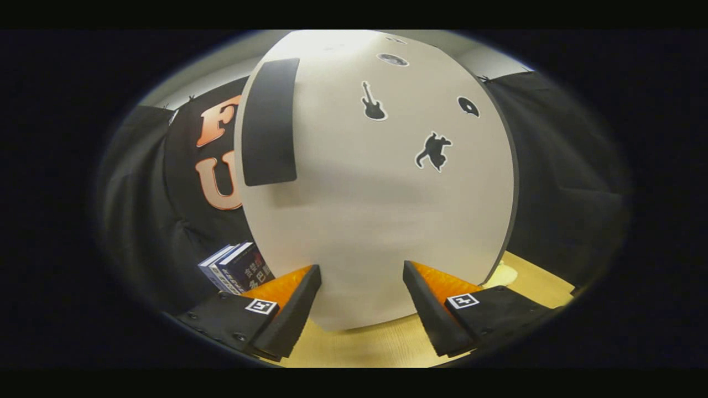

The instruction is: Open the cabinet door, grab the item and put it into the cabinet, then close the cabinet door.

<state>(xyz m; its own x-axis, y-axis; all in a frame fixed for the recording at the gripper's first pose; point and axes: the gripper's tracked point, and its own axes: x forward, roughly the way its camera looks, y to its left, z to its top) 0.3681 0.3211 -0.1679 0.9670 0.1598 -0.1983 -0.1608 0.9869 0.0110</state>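
A white cabinet stands close in front of me on a wooden table. Its door faces me and looks closed, with a tall black handle at its upper left and small black stickers on the right half. My gripper is open, both fingers spread just short of the door's lower part, with nothing between them. Two dark blue books stand tilted beside the cabinet's left side, just beyond the left finger.
Black cloth walls close the booth to the left and right of the cabinet. A pale round patch lies on the table by the cabinet's right edge. Bare tabletop shows under and between the fingers.
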